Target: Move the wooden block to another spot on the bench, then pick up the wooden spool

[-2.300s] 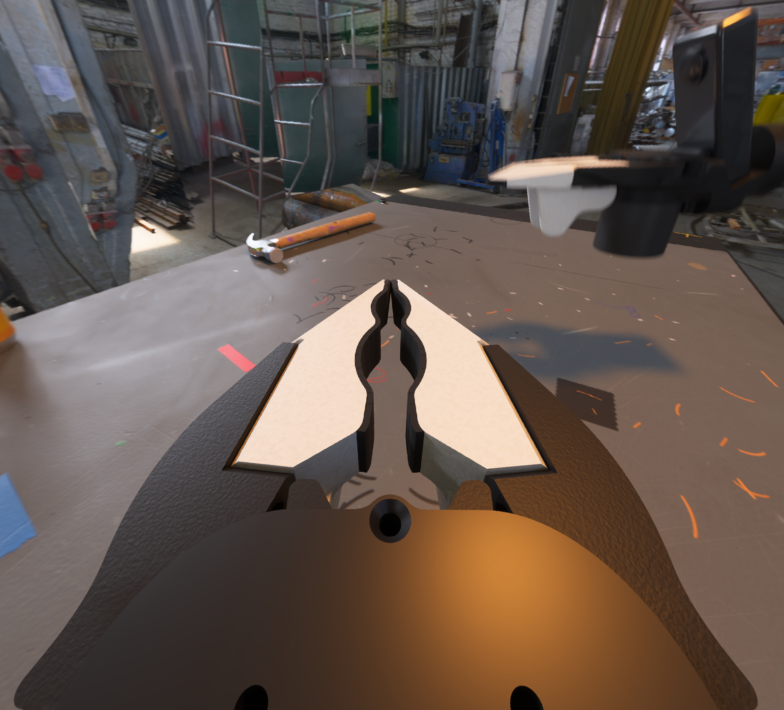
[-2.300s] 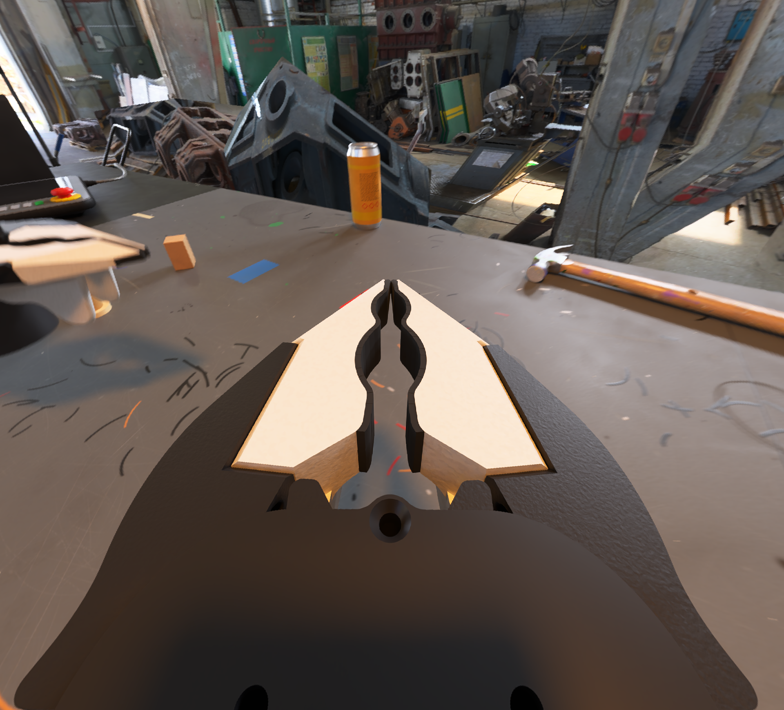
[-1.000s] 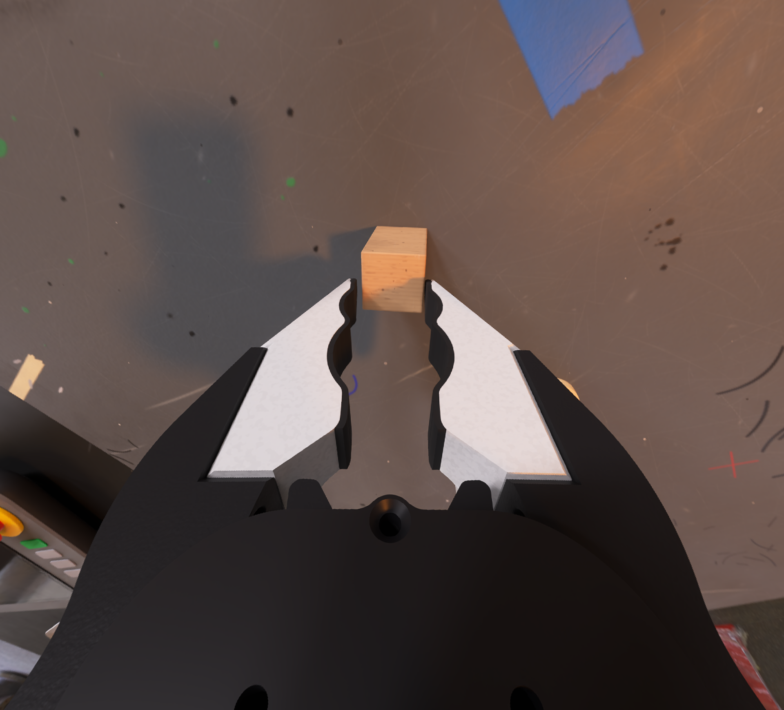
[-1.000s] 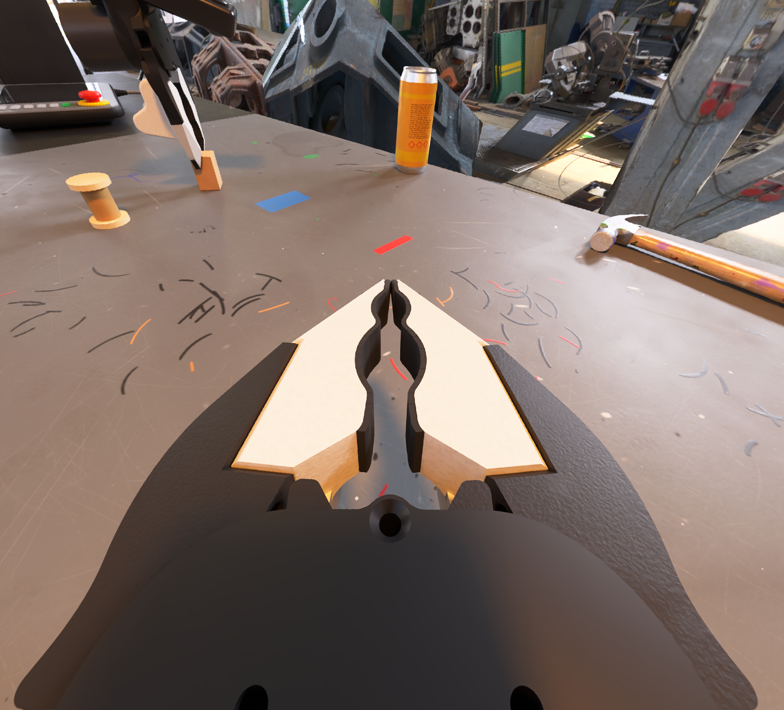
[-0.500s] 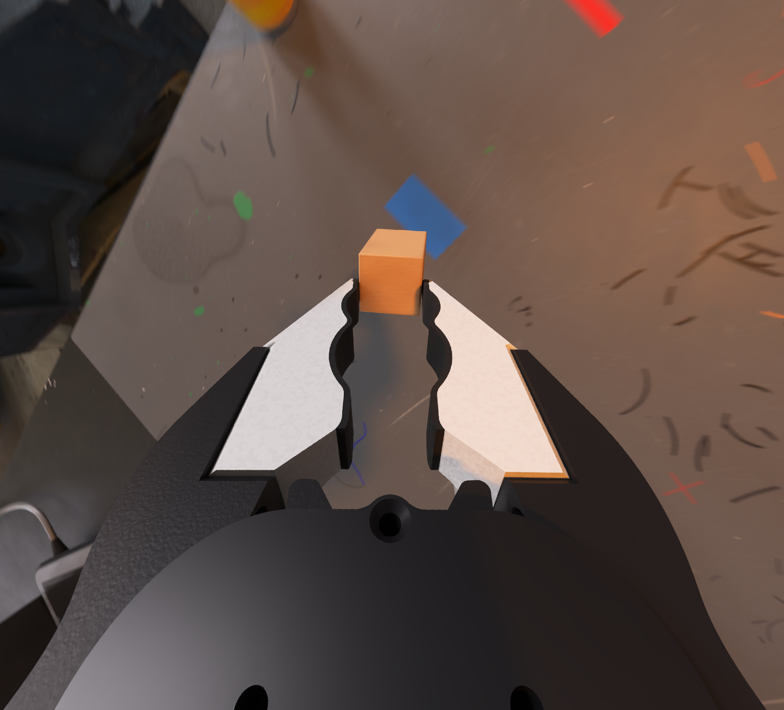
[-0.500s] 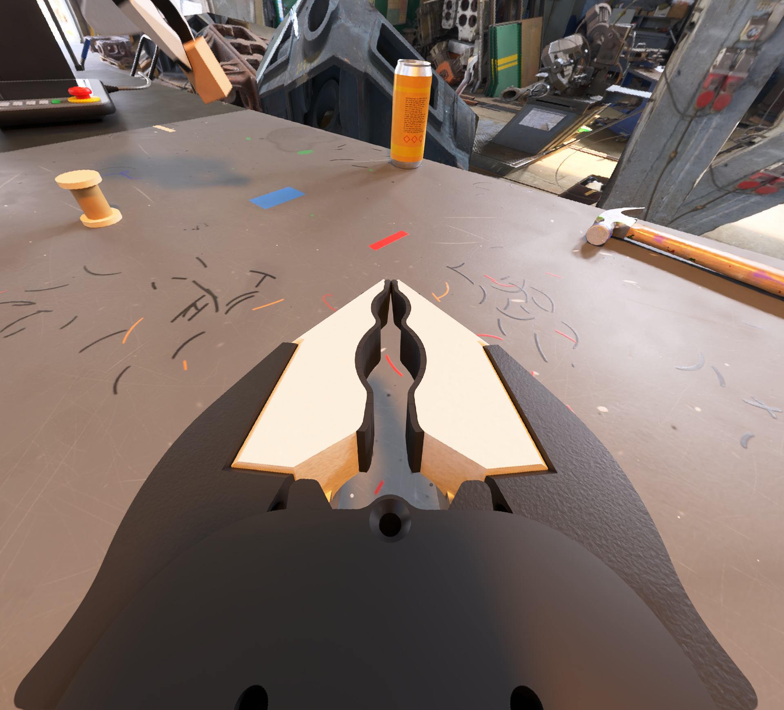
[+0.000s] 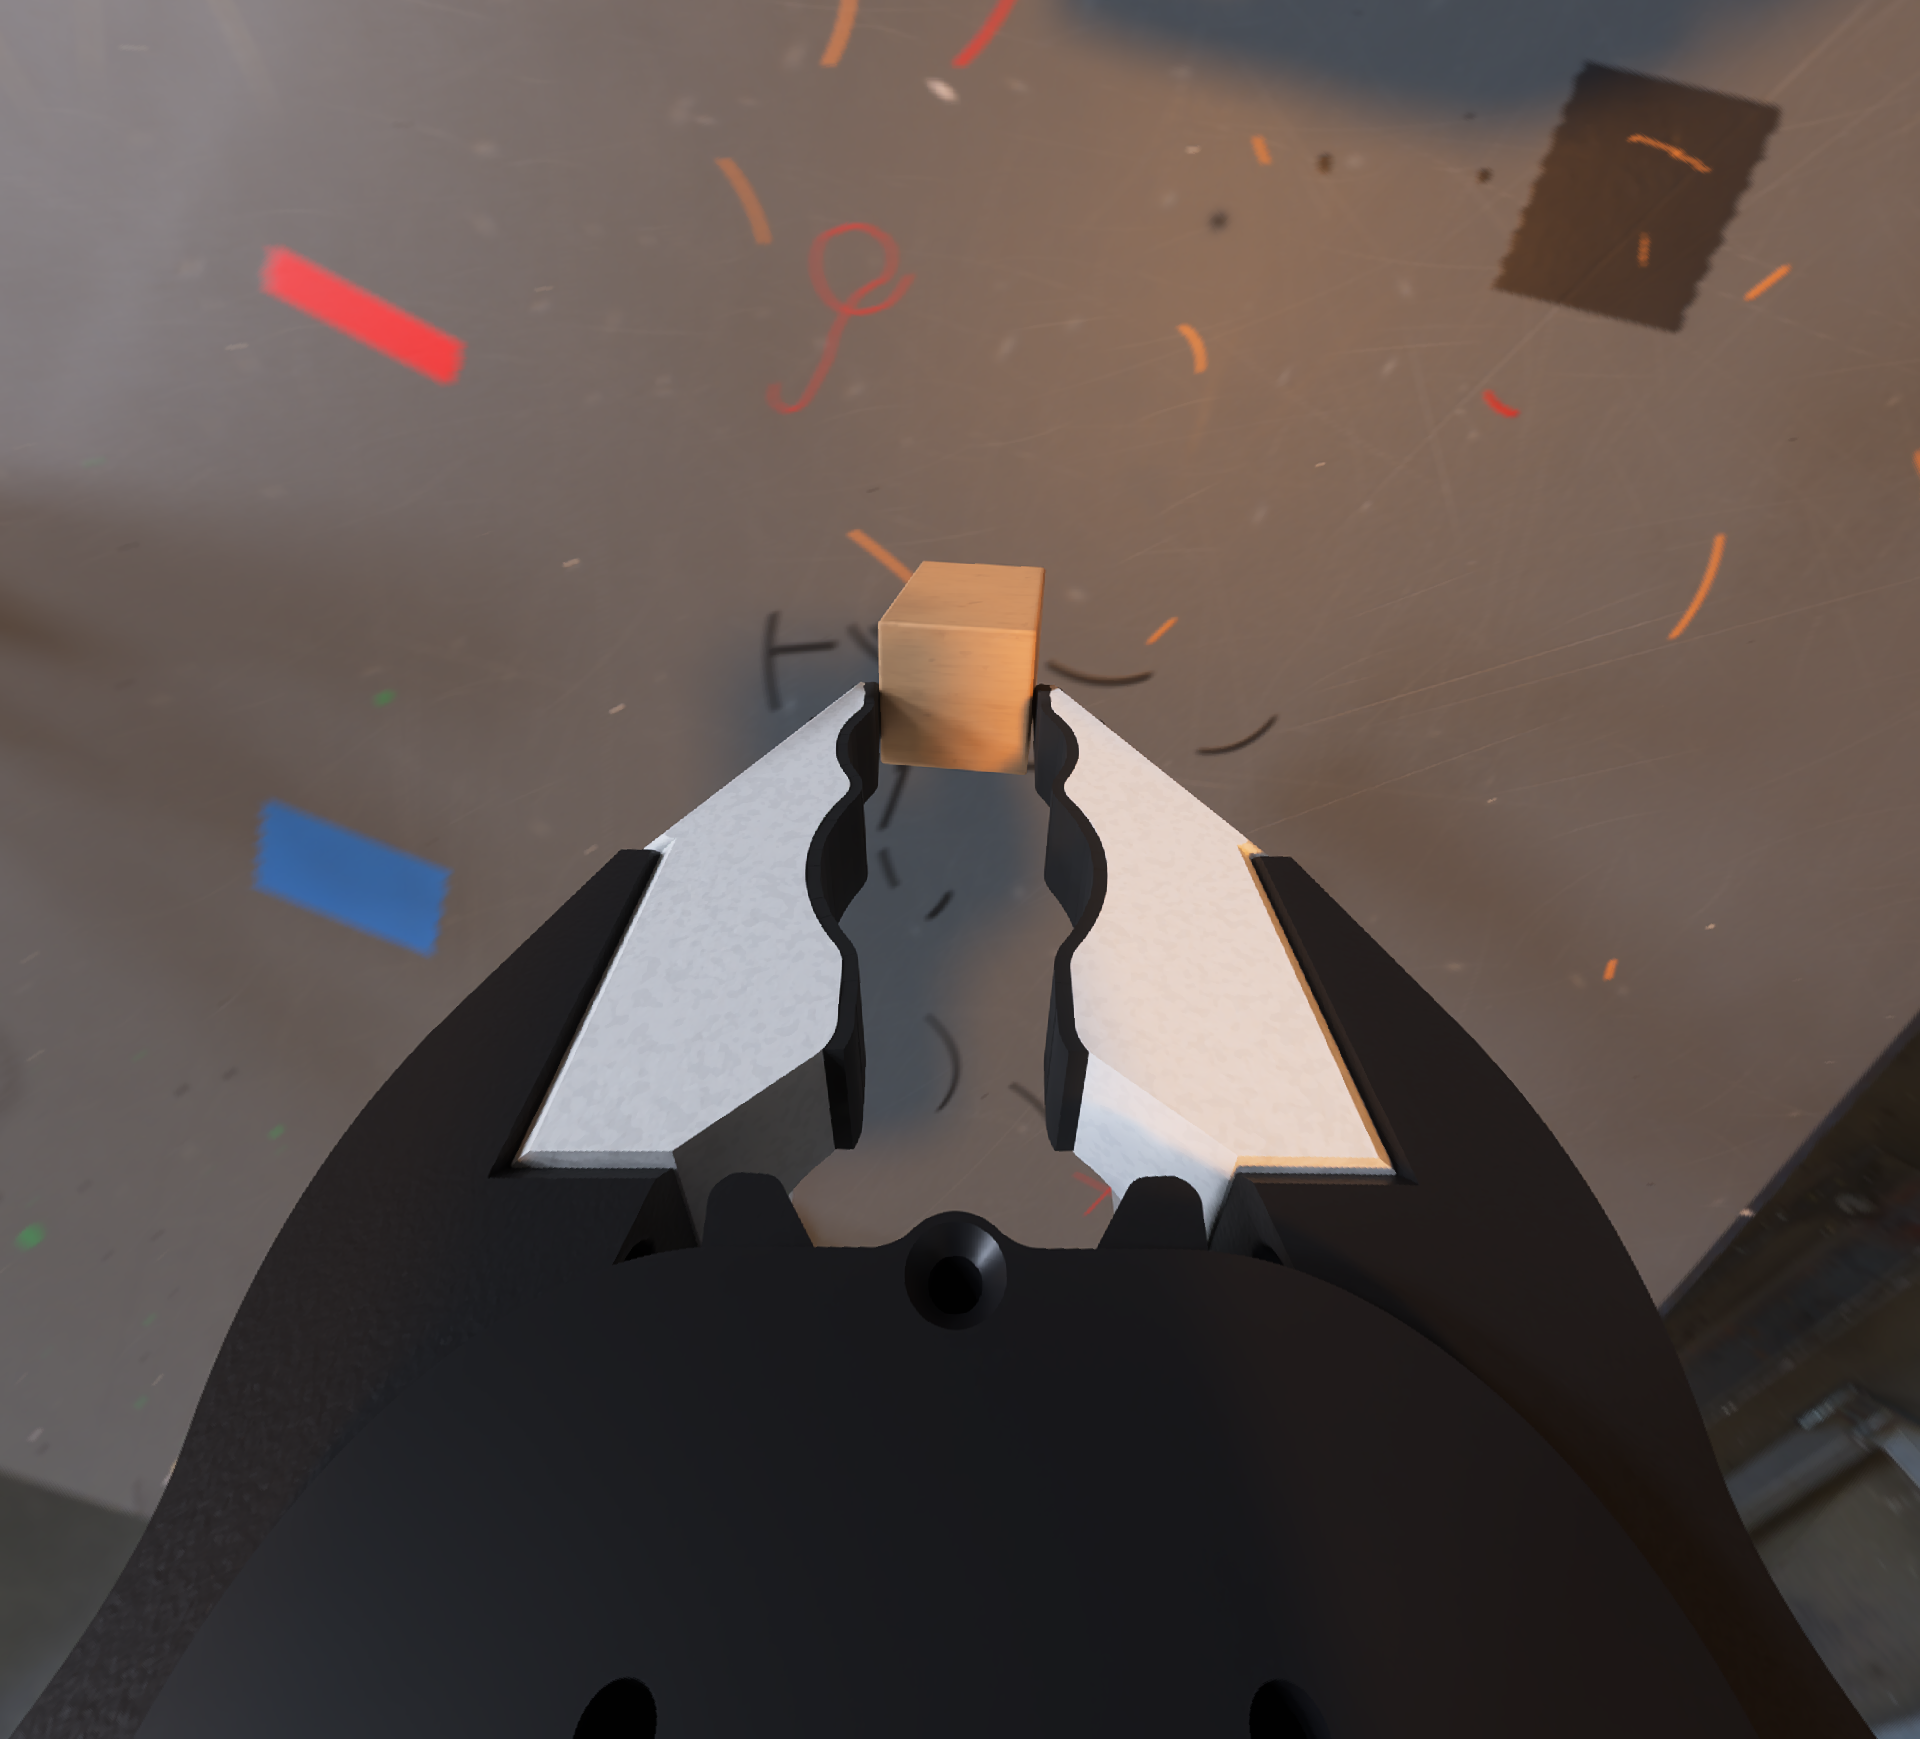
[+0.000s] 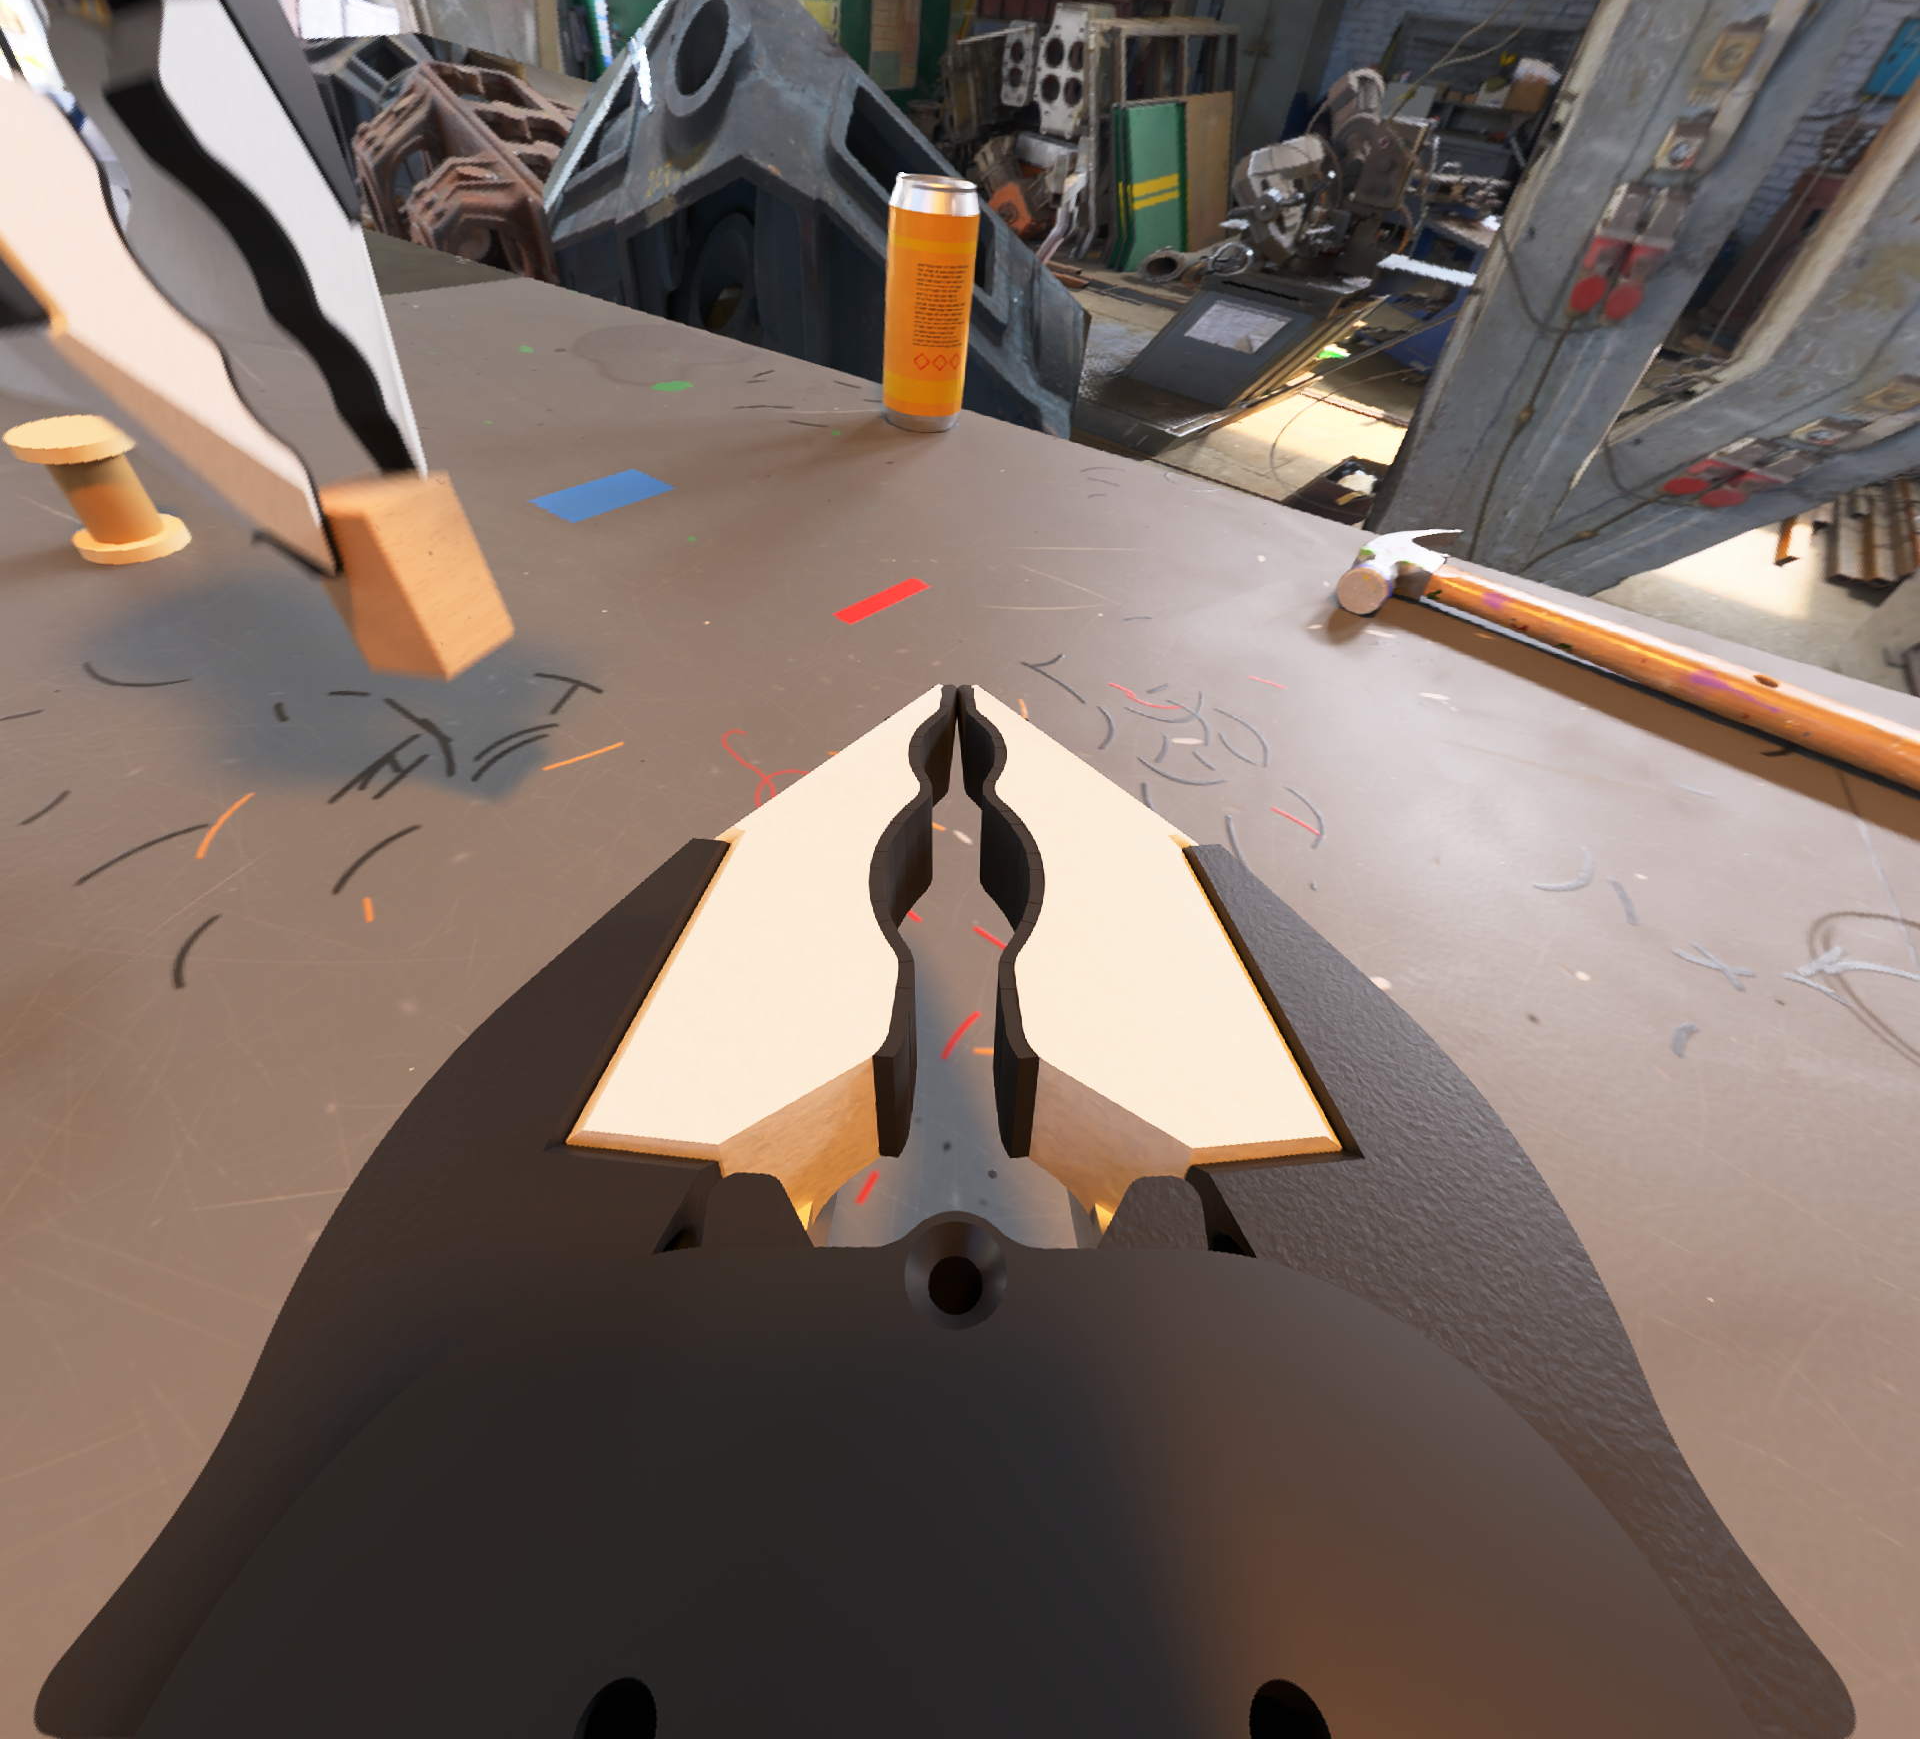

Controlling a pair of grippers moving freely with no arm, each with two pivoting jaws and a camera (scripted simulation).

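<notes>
— Left wrist view shows what, exactly?

— The small light-brown wooden block point(image 7: 958, 681) is clamped between the tips of the left gripper point(image 7: 956, 715), lifted above the scratched brown bench point(image 7: 1351, 546); a blue tape strip point(image 7: 351, 875) and a red tape strip point(image 7: 360, 314) lie to its left.

— And the pale wooden spool point(image 8: 100, 489)?

— It stands upright on the bench, behind the block. The right gripper point(image 8: 956, 700) has its tips pressed together, holding nothing. Farther away stand an orange can point(image 8: 929, 303) and a wooden-handled hammer point(image 8: 1621, 640).
</notes>
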